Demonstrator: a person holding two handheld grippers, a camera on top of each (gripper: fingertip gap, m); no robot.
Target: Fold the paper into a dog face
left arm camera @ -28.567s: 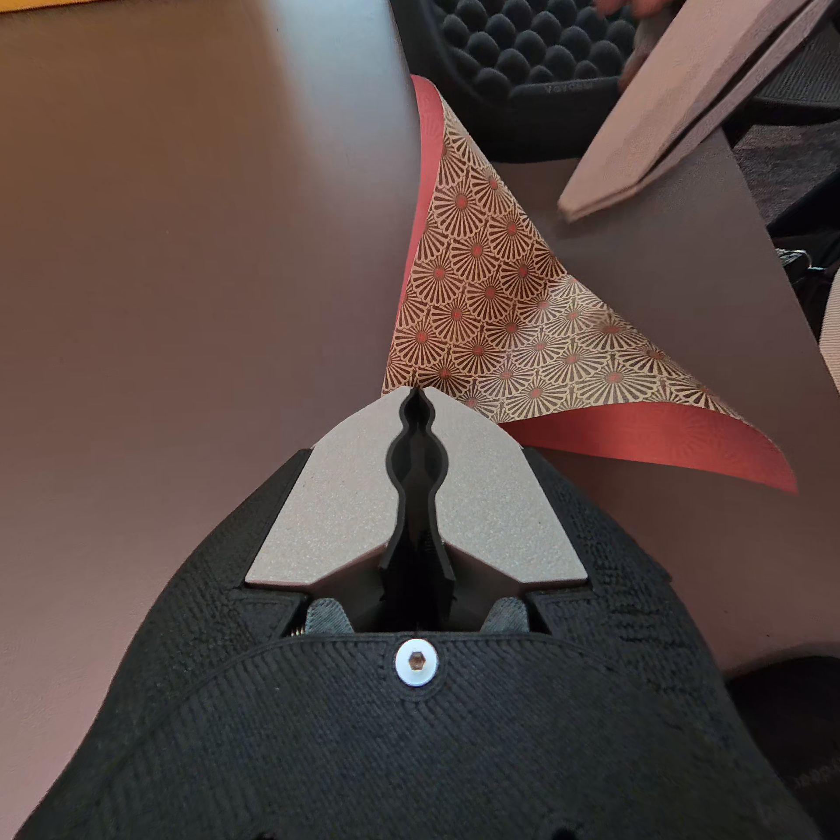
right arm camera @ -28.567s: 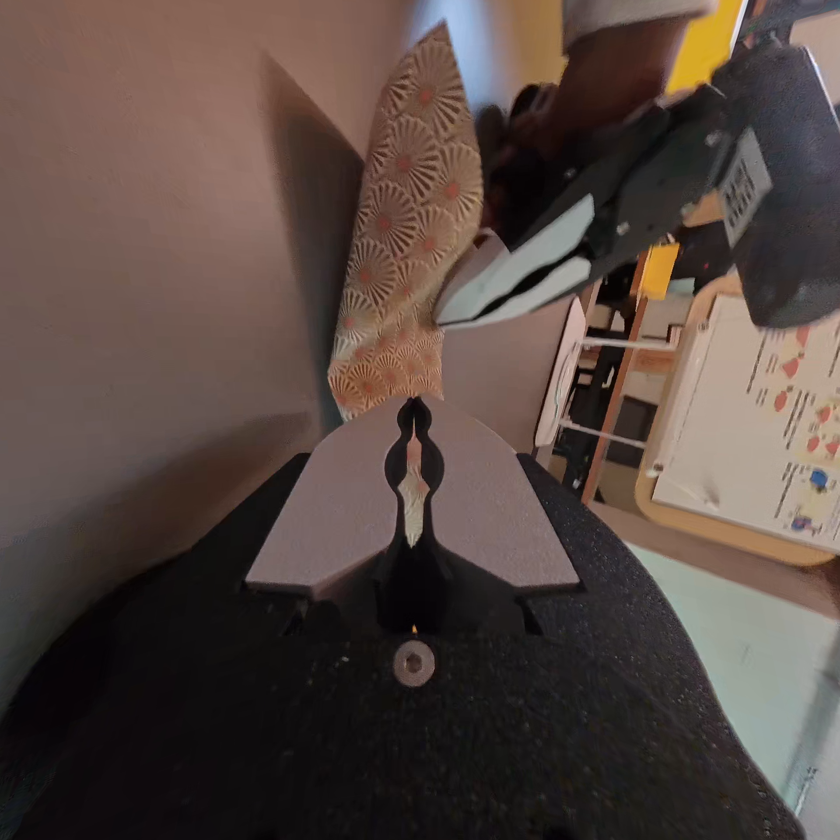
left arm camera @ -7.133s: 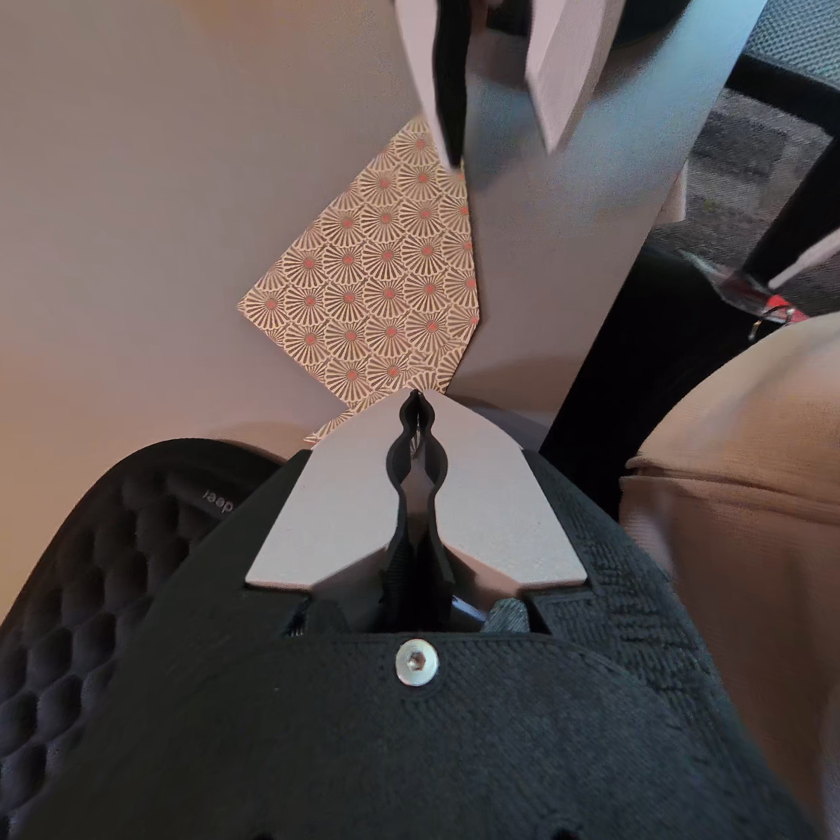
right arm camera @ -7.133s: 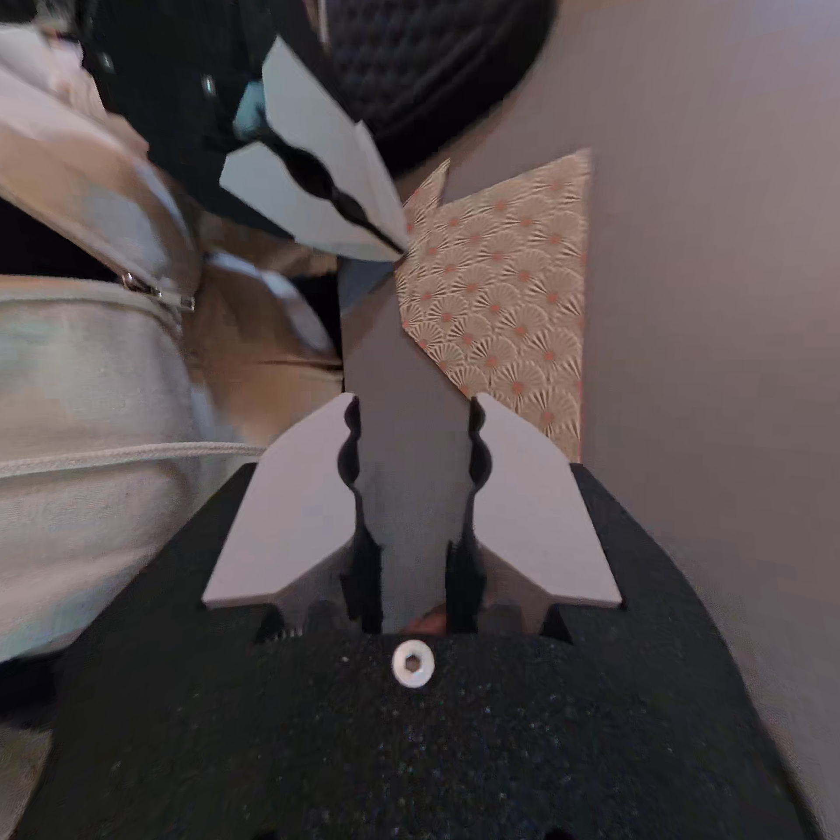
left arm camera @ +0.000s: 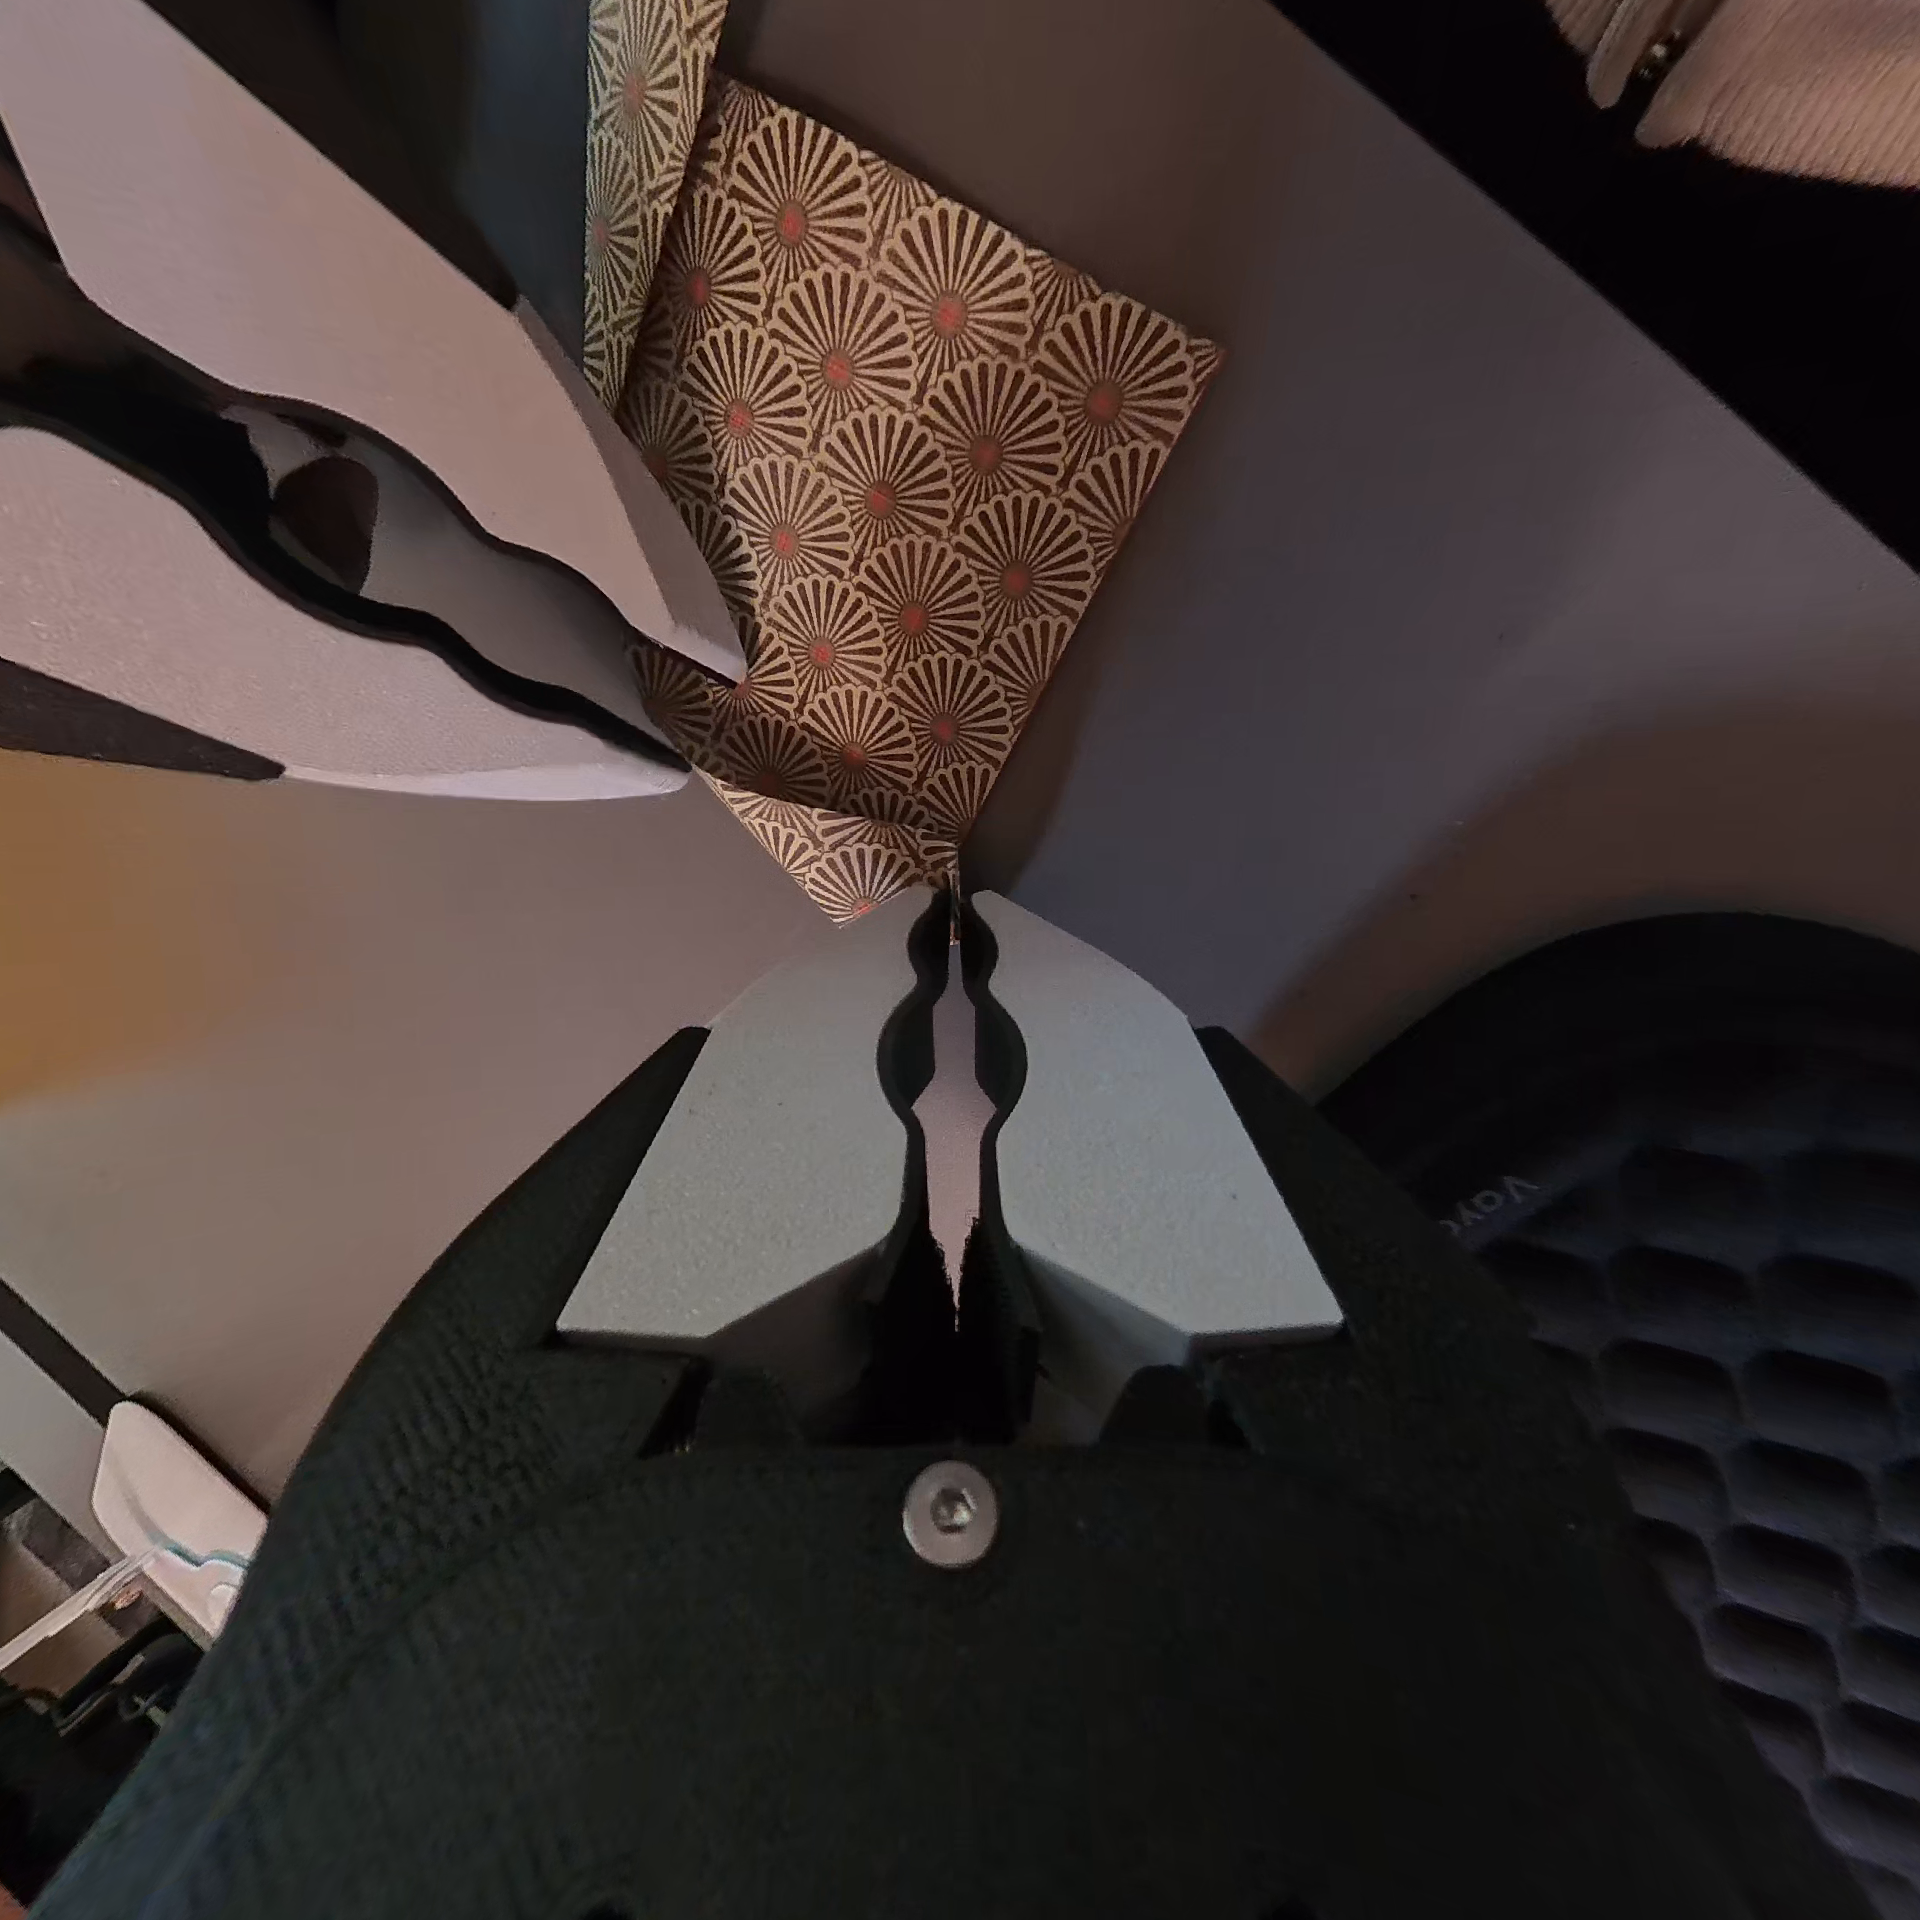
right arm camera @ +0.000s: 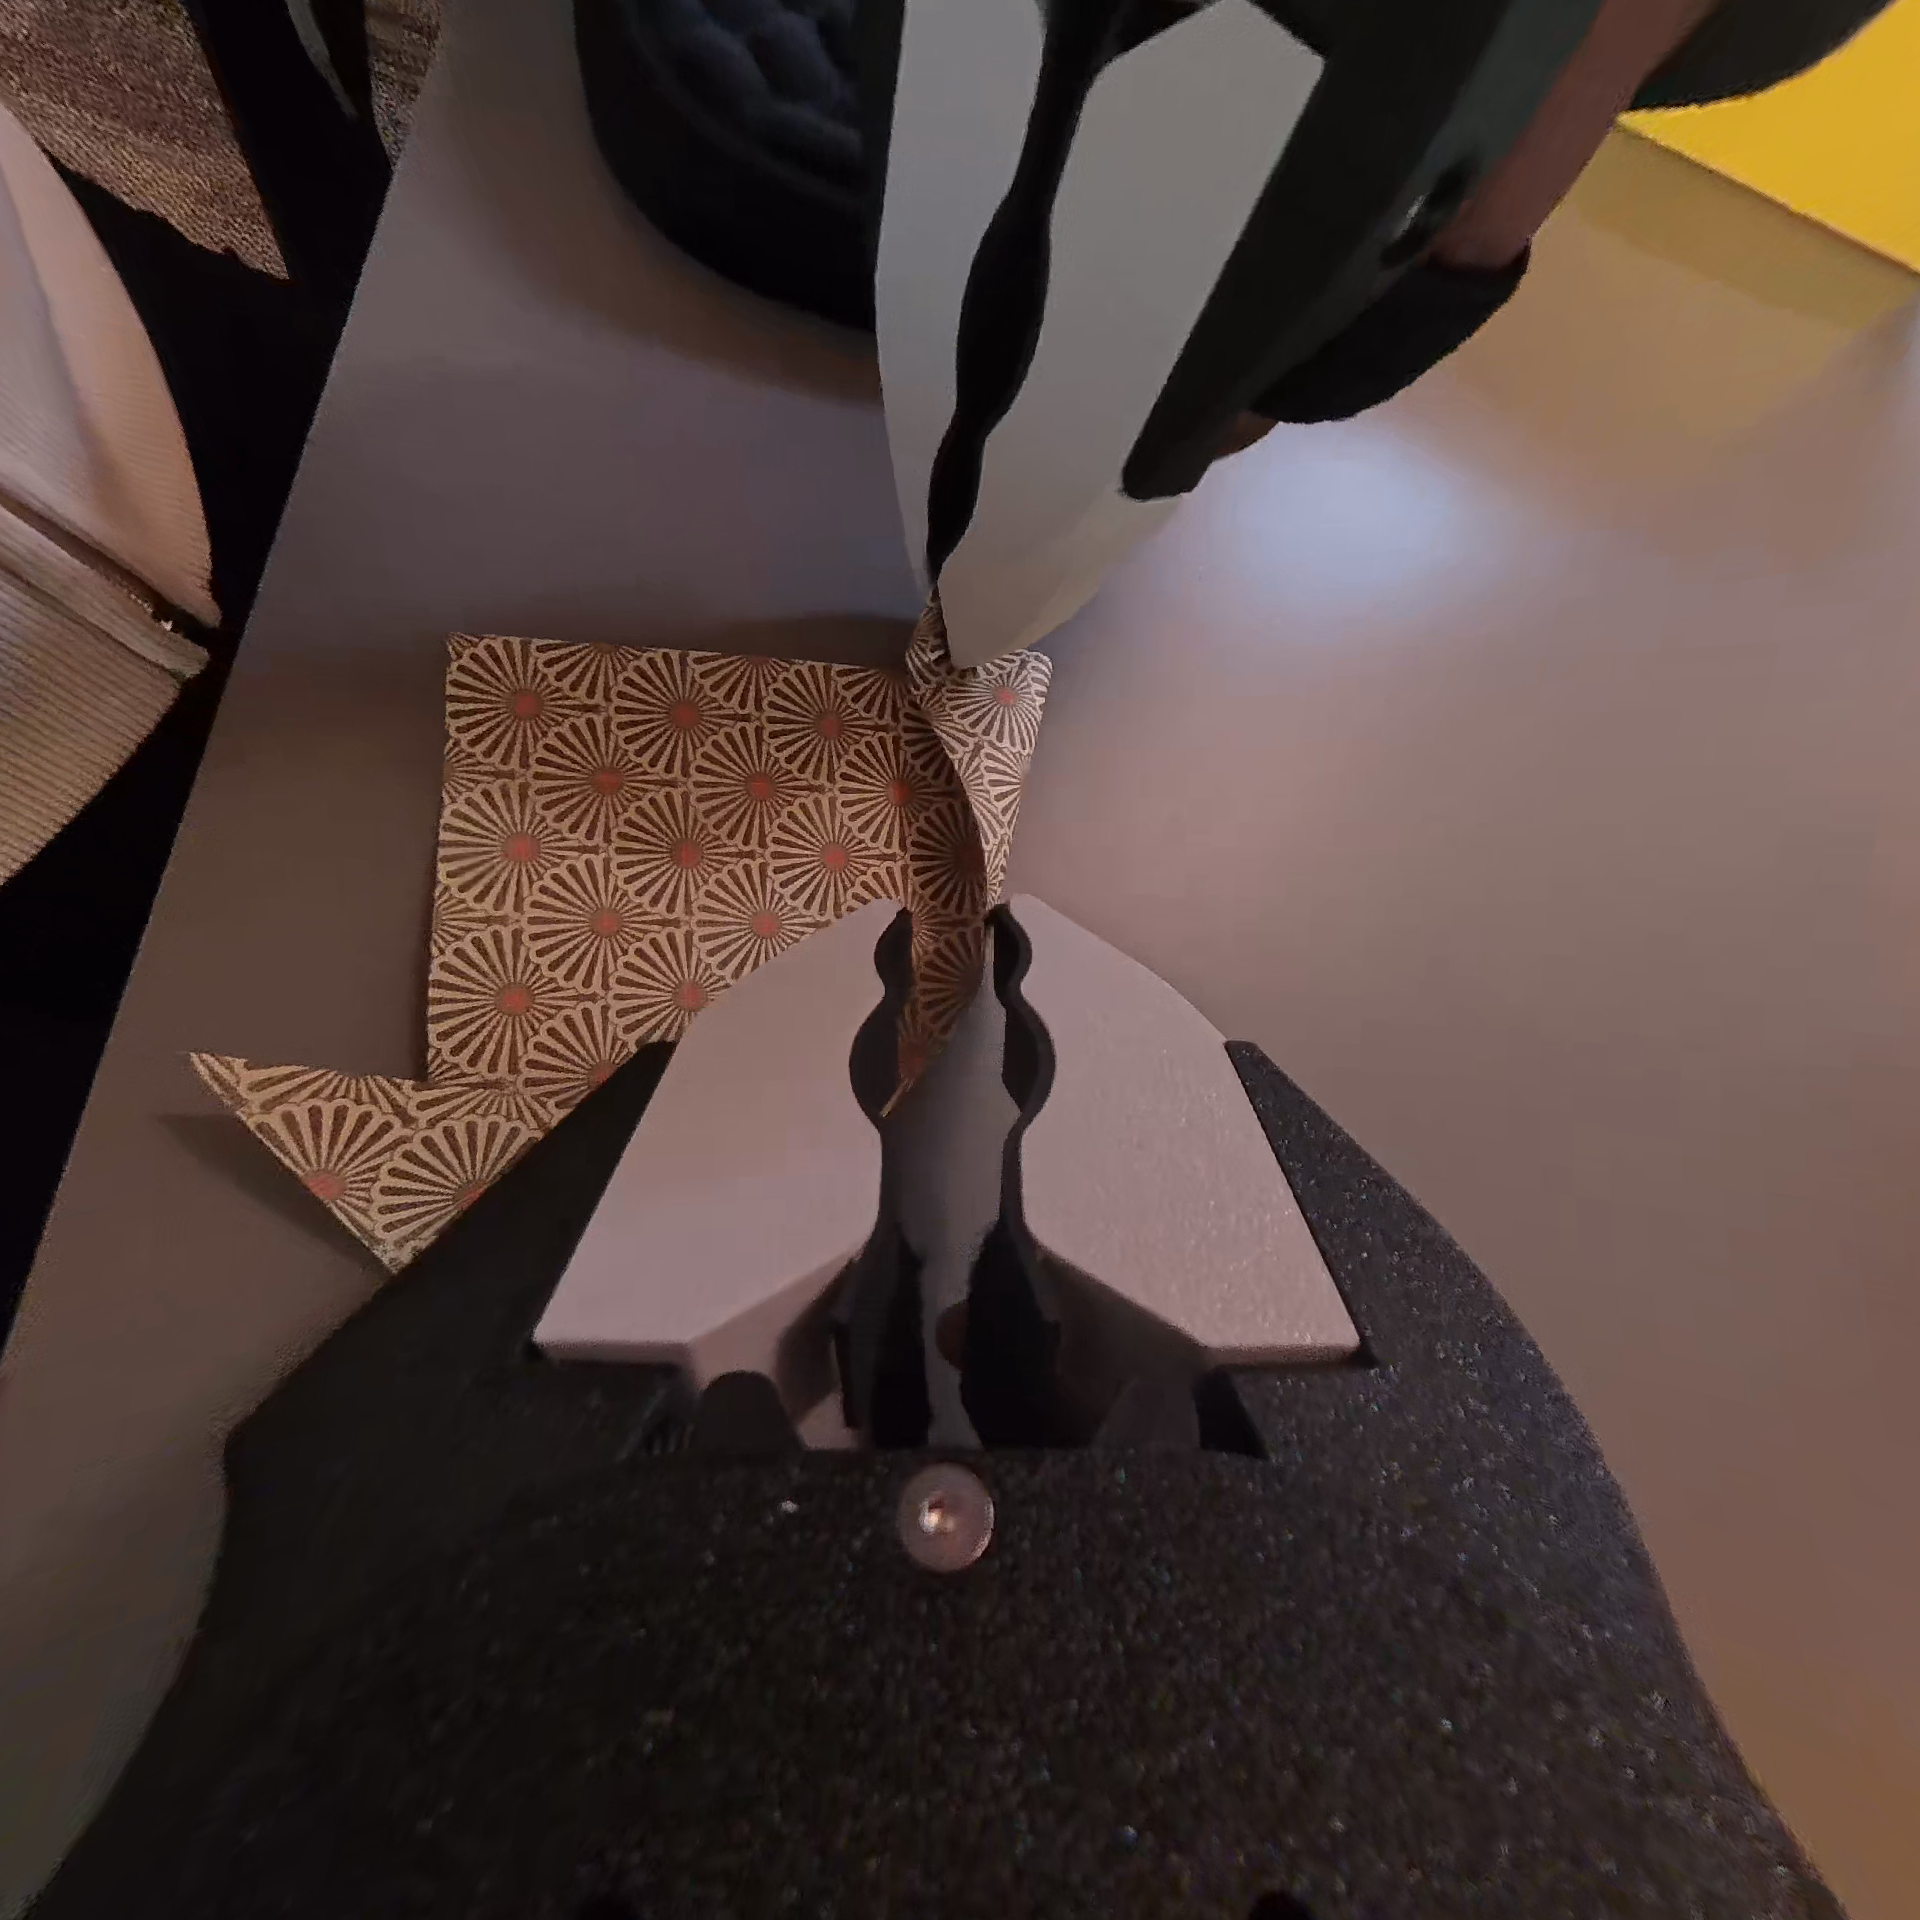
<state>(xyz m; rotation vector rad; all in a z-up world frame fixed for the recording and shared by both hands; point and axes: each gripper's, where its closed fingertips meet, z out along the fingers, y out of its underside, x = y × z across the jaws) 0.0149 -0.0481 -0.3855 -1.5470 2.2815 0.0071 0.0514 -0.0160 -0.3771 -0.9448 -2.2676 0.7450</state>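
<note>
Patterned paper (left arm camera: 914, 488), cream fans with red centres on brown, is pinched at one corner by the left gripper (left arm camera: 954, 914), whose jaws are together on that tip with only a sliver of the paper between them. In the right wrist view that same corner is lifted and curled off the worktop (right arm camera: 1455, 779) under the left gripper (right arm camera: 951, 613). The right gripper (right arm camera: 951, 920) has its jaws slightly apart, straddling the raised edge of the same flap (not pressing it, as far as the narrow gap shows). Seven seconds ago those right jaws stood much wider and clear of the sheet, and the left gripper gripped a point at the paper's opposite end; the sheet then lay entirely flat. Most of the paper lies flat on the pale worktop near its edge, with one folded triangular ear (right arm camera: 364, 1143) poking out at the lower left of the right wrist view. A dark honeycomb-textured cushion (left arm camera: 1714, 1351) sits beside the left gripper, and a person's light-coloured clothing (right arm camera: 83, 520) shows past the worktop edge.
</note>
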